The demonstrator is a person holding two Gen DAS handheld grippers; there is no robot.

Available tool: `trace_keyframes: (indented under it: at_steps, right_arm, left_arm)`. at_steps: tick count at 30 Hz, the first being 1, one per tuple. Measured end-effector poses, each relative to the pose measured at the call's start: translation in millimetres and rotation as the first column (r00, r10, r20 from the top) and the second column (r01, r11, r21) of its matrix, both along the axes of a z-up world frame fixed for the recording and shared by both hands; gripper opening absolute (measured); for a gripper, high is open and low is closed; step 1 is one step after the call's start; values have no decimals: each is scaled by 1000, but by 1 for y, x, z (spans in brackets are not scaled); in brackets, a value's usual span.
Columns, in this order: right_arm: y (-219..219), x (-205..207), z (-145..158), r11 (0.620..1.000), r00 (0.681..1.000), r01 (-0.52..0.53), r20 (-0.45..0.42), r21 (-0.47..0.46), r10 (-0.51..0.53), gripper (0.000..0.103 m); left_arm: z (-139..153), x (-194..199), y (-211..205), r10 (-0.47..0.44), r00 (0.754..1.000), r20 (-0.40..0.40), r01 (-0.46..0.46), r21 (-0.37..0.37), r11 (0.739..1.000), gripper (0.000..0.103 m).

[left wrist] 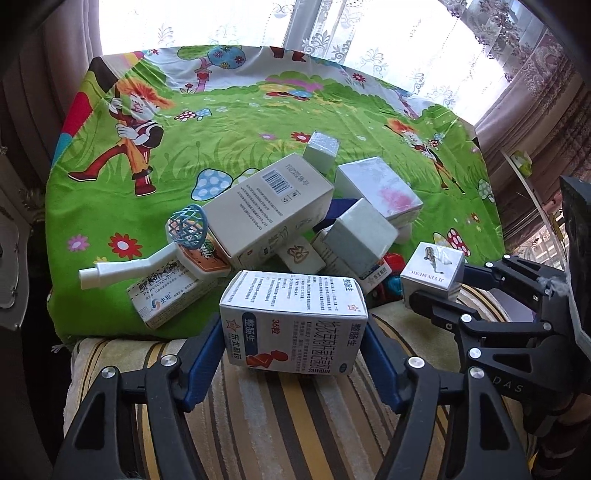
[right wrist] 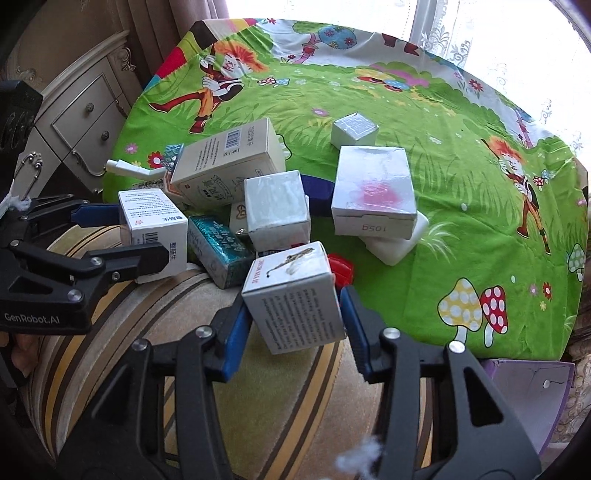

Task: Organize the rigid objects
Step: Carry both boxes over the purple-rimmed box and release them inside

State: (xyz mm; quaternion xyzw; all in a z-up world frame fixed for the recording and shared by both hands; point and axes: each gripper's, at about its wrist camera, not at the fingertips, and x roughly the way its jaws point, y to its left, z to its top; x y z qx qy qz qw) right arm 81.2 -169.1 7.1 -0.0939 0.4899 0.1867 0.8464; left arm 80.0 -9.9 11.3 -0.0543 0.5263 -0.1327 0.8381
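Left gripper (left wrist: 293,354) had a white med box (left wrist: 293,321) w/ blue and red print clamped between its blue pads (left wrist: 205,354), box held over a striped cushion (left wrist: 280,417). Off to the right, the right gripper (left wrist: 430,291) was pinching a small grey box (left wrist: 432,273) marked "JI YIN MUSIC". Behind both, a messy pile on a green cartoon cloth (left wrist: 258,122): a big white carton (left wrist: 269,206) w/ a barcode leaning on others, a white scoop (left wrist: 147,254) w/ a blue mesh head, a flat white box (left wrist: 380,192) w/ a pink smudge, a little cube box (left wrist: 321,149) at the back. Something red (left wrist: 395,264) and blue peeked out btw the boxes, couldn't tell what. Lace curtains (left wrist: 332,29) and bright window behind.
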Motion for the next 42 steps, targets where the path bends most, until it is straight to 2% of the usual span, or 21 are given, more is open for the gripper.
trace_keyframes:
  at_steps: [12,24,32,42]
  right_arm:
    - [-39,-23,16,995,996,82,37,58,-84,52]
    - [-94,-45,28,974,980,184,55,133,-193,52]
    - [-141,-60,35,948,957,267,70,175,-282,52]
    - [-204,-75,31,897,910,390,64,208,-410,52]
  left_arm:
    - [15,-13,-38,-58,998,29,58,-3,998,71]
    - [26,-20,-86,-145,988,47,145,0,989,71]
    - [32,-24,-126,-219,974,60,219,14,976,71]
    - [38,-28,-185,-329,942,71,328,35,944,71]
